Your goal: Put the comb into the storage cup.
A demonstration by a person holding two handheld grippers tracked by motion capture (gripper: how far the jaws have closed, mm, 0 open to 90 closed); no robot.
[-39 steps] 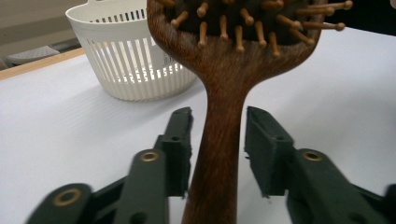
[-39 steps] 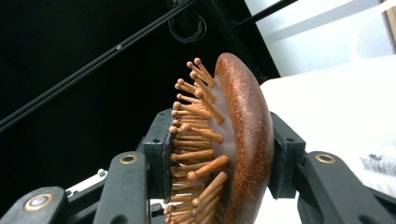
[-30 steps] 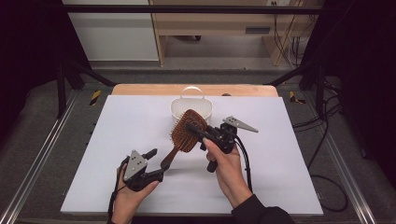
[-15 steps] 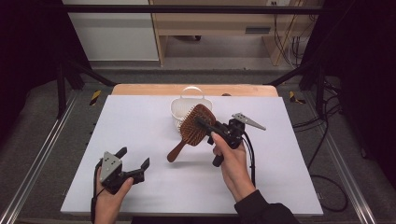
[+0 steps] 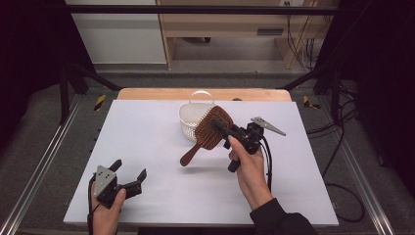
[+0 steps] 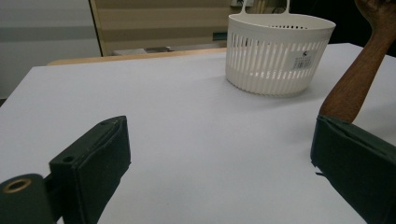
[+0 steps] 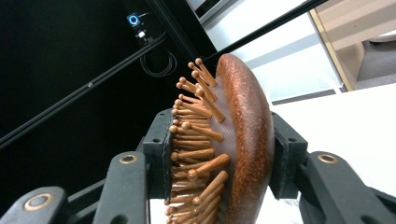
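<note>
Between the right gripper's (image 5: 222, 128) jaws sits the oval head of a brown wooden paddle hairbrush (image 5: 208, 132) with wooden pins, clamped tight; right gripper view shows one pad pressed on the pin side and the other on the smooth domed back (image 7: 245, 140), pins pointing left in that view. High view: the brush is held up off the white worktop (image 5: 147, 147), head toward the far side, handle slanting down and toward the person's left, its shadow on the sheet below. Brush head overlaps a round white slotted plastic basket (image 5: 192, 120) with a thin loop handle, standing upright near the far edge of the worktop; cannot tell if brush and basket touch. Right hand (image 5: 249, 169), dark sleeve at the wrist, wraps the gripper's grip, grey three-cornered plate sticking out to the right, black cable trailing back along the forearm. Left gripper (image 5: 129, 177) rests low at the near left of the worktop in the left hand (image 5: 105, 208), well apart from the brush, jaws spread wide with nothing between them. Left gripper view: both dark pads at the bottom corners, bare white sheet between, basket (image 6: 278, 53) ahead with a small label on its wall, brush handle (image 6: 357, 79) coming down at right. Beyond the worktop a light wooden strip (image 5: 147, 94), grey floor, metal frame rails.
</note>
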